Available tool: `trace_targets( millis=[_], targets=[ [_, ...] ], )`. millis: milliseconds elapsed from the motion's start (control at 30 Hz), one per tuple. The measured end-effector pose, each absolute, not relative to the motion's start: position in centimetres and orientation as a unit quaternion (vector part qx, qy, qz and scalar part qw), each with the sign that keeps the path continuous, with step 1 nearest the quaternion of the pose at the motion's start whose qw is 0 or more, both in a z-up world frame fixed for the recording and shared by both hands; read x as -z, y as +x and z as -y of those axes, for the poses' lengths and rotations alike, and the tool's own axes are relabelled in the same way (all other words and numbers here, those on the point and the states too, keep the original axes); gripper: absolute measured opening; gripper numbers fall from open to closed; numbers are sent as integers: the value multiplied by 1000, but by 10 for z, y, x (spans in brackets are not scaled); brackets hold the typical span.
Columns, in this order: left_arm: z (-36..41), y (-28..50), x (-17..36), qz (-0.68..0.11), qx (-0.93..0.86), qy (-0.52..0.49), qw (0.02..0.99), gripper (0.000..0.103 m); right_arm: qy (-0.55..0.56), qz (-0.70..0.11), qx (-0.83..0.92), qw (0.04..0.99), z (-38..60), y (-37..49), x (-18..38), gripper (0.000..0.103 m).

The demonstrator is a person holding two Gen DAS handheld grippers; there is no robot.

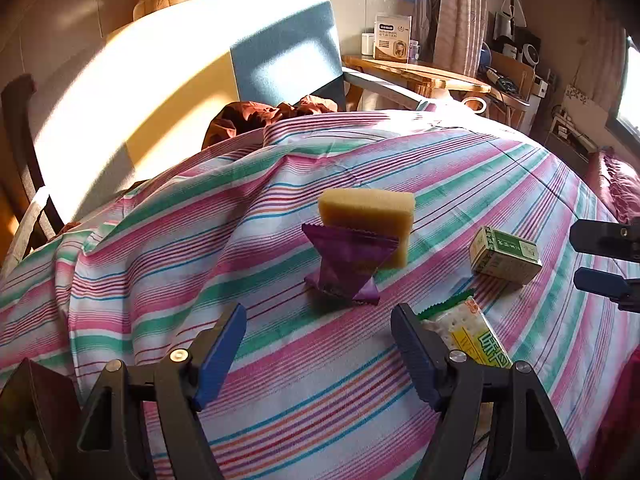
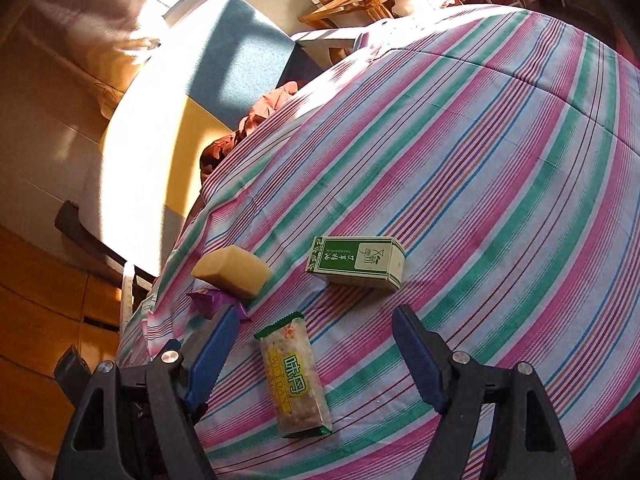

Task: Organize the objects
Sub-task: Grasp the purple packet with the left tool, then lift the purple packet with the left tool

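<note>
On the striped cloth [image 1: 280, 392] lie a yellow sponge block [image 1: 368, 212], a purple snack packet [image 1: 348, 264] leaning against it, a green and cream box [image 1: 505, 255] and a cracker packet with green ends [image 1: 472, 334]. My left gripper [image 1: 318, 322] is open and empty, just short of the purple packet. My right gripper [image 2: 316, 326] is open and empty above the cracker packet [image 2: 294, 376], with the box [image 2: 356, 262], the sponge [image 2: 232, 270] and the purple packet [image 2: 210, 304] beyond it. The right gripper's fingertips [image 1: 600, 282] show at the right edge of the left wrist view.
The cloth [image 2: 500, 160] covers a rounded table. Behind it stand a teal and yellow cushioned seat [image 1: 192, 76], a crumpled brown cloth [image 1: 256, 118], and a wooden shelf [image 1: 420, 70] with a white box. A dark chair back [image 1: 24, 152] is at the left.
</note>
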State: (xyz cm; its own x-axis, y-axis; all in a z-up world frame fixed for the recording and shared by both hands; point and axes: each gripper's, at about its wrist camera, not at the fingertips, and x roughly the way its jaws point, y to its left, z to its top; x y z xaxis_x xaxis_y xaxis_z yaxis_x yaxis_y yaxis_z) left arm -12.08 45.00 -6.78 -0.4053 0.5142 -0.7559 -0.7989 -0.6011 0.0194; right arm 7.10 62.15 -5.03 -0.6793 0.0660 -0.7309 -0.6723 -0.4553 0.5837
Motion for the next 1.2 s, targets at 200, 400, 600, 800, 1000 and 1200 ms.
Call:
trace_targets(
  millis=[200, 400, 600, 800, 1000, 1200],
  targets=[
    [-472, -133, 75, -197, -819, -353, 407, 74, -324, -479, -786, 219, -621, 70, 52, 80],
    [-493, -134, 89, -213, -809, -352, 419, 70, -323, -479, -786, 218, -621, 70, 52, 80],
    [-491, -139, 92, -188, -802, -377, 423, 35, -328, -479, -780, 232, -625, 73, 56, 80],
    [-459, -125, 89, -160, -805, -398, 409, 35, -328, -482, -773, 250, -631, 77, 60, 80],
    [-427, -102, 89, -149, -803, -417, 400, 35, -338, -478, -764, 269, -635, 77, 65, 80],
    [-395, -71, 89, -146, -802, -424, 395, 35, -341, -479, -755, 290, -640, 80, 70, 80]
  ],
)
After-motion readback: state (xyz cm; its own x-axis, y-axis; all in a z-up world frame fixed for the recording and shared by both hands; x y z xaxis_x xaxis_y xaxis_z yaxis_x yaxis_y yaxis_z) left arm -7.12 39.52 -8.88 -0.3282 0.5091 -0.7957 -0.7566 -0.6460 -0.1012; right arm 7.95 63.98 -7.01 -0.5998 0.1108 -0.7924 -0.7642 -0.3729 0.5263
